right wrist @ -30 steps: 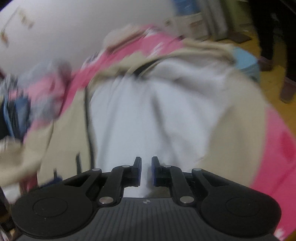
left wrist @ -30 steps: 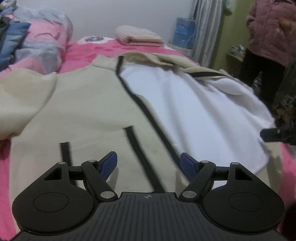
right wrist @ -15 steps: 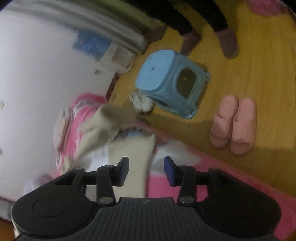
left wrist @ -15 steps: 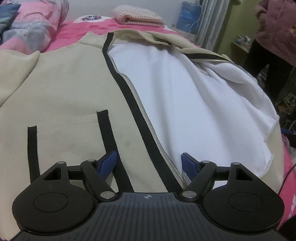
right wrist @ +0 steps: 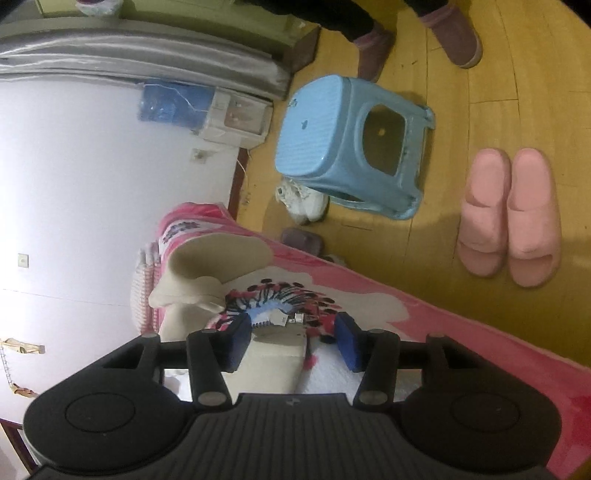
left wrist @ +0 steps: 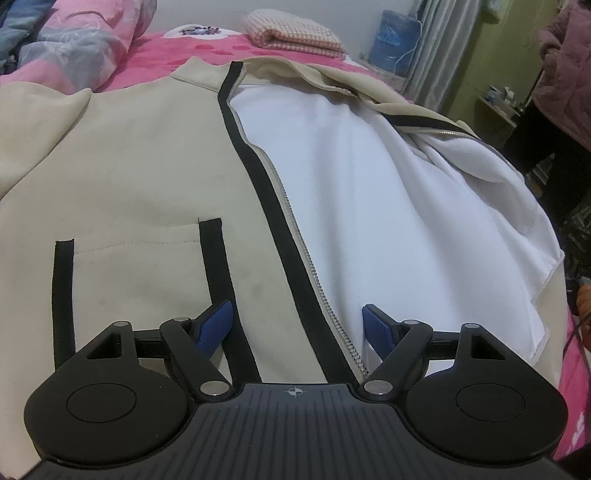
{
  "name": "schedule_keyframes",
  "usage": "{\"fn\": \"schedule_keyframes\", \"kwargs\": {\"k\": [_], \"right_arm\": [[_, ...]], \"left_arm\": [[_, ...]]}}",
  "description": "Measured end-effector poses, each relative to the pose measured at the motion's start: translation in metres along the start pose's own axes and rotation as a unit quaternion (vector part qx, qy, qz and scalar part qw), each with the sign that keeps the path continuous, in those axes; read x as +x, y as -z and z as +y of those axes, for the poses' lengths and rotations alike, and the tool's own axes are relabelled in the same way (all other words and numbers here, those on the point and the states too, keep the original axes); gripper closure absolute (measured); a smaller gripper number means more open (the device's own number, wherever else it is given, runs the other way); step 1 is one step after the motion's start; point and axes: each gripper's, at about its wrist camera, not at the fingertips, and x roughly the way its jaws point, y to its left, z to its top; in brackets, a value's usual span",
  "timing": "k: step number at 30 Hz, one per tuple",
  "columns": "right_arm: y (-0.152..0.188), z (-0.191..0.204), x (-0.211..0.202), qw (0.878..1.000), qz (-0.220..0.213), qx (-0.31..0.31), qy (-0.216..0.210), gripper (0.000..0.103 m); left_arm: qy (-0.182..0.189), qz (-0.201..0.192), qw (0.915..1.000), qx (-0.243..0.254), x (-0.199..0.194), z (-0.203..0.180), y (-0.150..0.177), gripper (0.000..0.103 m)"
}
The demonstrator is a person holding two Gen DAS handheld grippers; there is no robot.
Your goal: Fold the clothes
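Observation:
A beige jacket [left wrist: 147, 166] with black trim lies open on the pink bed, its white lining [left wrist: 369, 184] showing on the right half. My left gripper [left wrist: 297, 326] hovers open just over the hem, astride the lower end of the zipper [left wrist: 295, 236], with nothing gripped. The right wrist view is rolled on its side at the bed's edge. There my right gripper [right wrist: 291, 341] has its jaws opening. A beige jacket corner [right wrist: 273, 358] with a metal zipper end lies between them, clear of the right pad. A beige sleeve [right wrist: 214, 258] lies further along the bed.
A folded checked blanket [left wrist: 295, 35] and a pink quilt [left wrist: 74, 37] lie at the bed's head. A person in a padded coat [left wrist: 565, 74] stands at the right. On the wooden floor are a blue stool [right wrist: 351, 147], pink slippers [right wrist: 509, 214] and white shoes [right wrist: 303, 199].
My right gripper swung off the jacket's middle, rolled sideways to the bed's edge, and its jaws parted. The left gripper sank closer to the hem, then held still.

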Motion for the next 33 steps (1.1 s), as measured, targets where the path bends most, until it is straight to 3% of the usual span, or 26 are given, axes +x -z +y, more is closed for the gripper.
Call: {"fn": "schedule_keyframes", "kwargs": {"k": [2, 6, 9, 15, 23, 29, 33], "right_arm": [[0.001, -0.001, 0.000, 1.000, -0.002, 0.001, -0.008, 0.059], [0.005, 0.003, -0.011, 0.999, -0.020, -0.017, -0.021, 0.084], [0.007, 0.008, -0.023, 0.998, -0.030, -0.033, -0.033, 0.095], [0.019, 0.039, -0.058, 0.993, -0.038, -0.086, -0.075, 0.097], [0.062, 0.100, -0.085, 0.978, -0.013, -0.159, -0.132, 0.098], [0.121, 0.157, -0.095, 0.950, 0.052, -0.253, -0.178, 0.098], [0.174, 0.190, -0.104, 0.912, 0.118, -0.335, -0.206, 0.098]], "left_arm": [[-0.003, -0.002, 1.0000, 0.003, 0.001, -0.001, 0.000, 0.026], [-0.010, -0.005, 0.9999, 0.013, 0.002, -0.006, 0.001, 0.024], [-0.014, -0.006, 0.9997, 0.018, 0.003, -0.007, 0.002, 0.023], [-0.001, -0.015, 0.9999, -0.005, 0.001, -0.001, 0.003, 0.023], [0.028, -0.023, 0.9986, -0.038, -0.004, 0.012, 0.003, 0.024], [0.055, -0.026, 0.9959, -0.067, -0.006, 0.024, 0.003, 0.025], [0.077, -0.028, 0.9921, -0.095, -0.006, 0.034, 0.002, 0.025]]}}
